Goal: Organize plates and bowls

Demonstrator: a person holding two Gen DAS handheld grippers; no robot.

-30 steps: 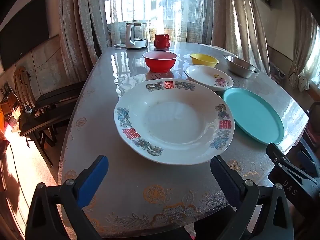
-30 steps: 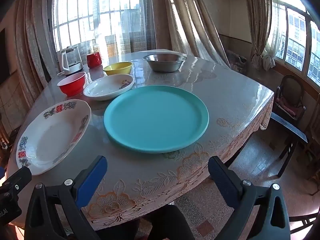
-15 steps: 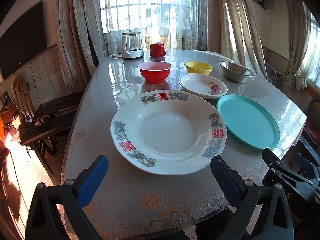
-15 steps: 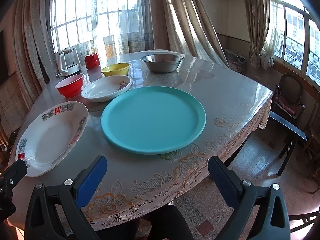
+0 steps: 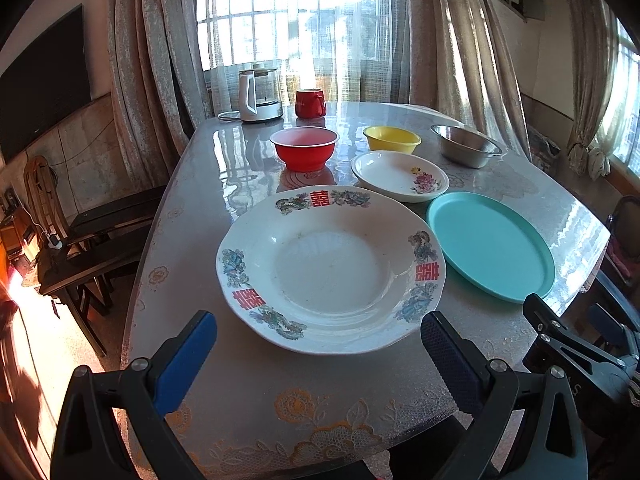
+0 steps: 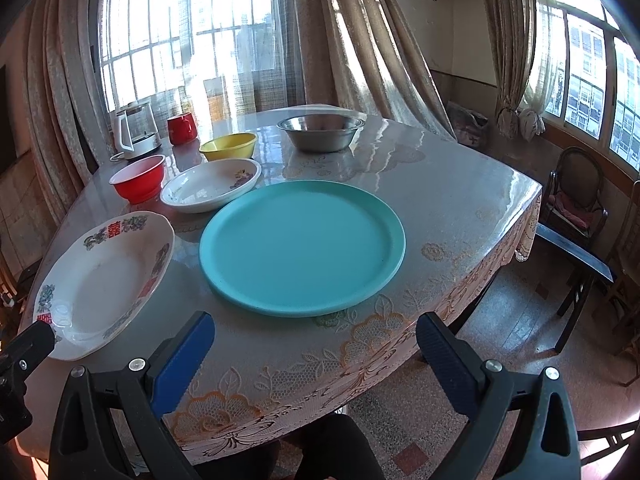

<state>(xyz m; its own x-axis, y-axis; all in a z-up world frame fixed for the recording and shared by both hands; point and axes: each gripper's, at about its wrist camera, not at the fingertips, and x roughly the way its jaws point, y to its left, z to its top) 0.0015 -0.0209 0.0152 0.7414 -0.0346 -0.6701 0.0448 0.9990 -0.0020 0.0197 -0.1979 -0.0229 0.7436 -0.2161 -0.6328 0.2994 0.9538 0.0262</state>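
On the tabletop (image 5: 256,396), as the left wrist view shows it, lies a glossy clear cover over a lace-patterned cloth with orange flowers along the near edge. Daylight enters through a barred window behind sheer and heavy curtains; a dark screen hangs on the left wall, and dark wooden chairs stand at the left side. Count: three plates, three bowls. The large white patterned plate (image 5: 328,268) sits nearest, directly ahead of the left tool (image 5: 318,336), whose blue-padded fingers are spread wide and hold nothing. The teal plate (image 5: 490,246) lies just right of it, apart. The small floral plate (image 5: 400,176) sits behind both. Farther back stand the red bowl (image 5: 305,154), the yellow bowl (image 5: 392,139) and the steel bowl (image 5: 466,146), in a row. One kettle (image 5: 259,94) and one red mug (image 5: 310,103) stand at the far edge. Part of the right tool's black frame shows at lower right.

From the right wrist view, the right tool (image 6: 314,340) is likewise spread and empty, facing the teal plate (image 6: 302,246) near the front edge. The large white patterned plate (image 6: 104,284) lies to its left; the small floral plate (image 6: 210,186), red bowl (image 6: 138,180), yellow bowl (image 6: 229,147) and steel bowl (image 6: 321,133) stand behind. The kettle (image 6: 134,132) and red mug (image 6: 182,129) are at the back. Windows fill the right wall; a chair (image 6: 576,196) stands on the tiled floor.
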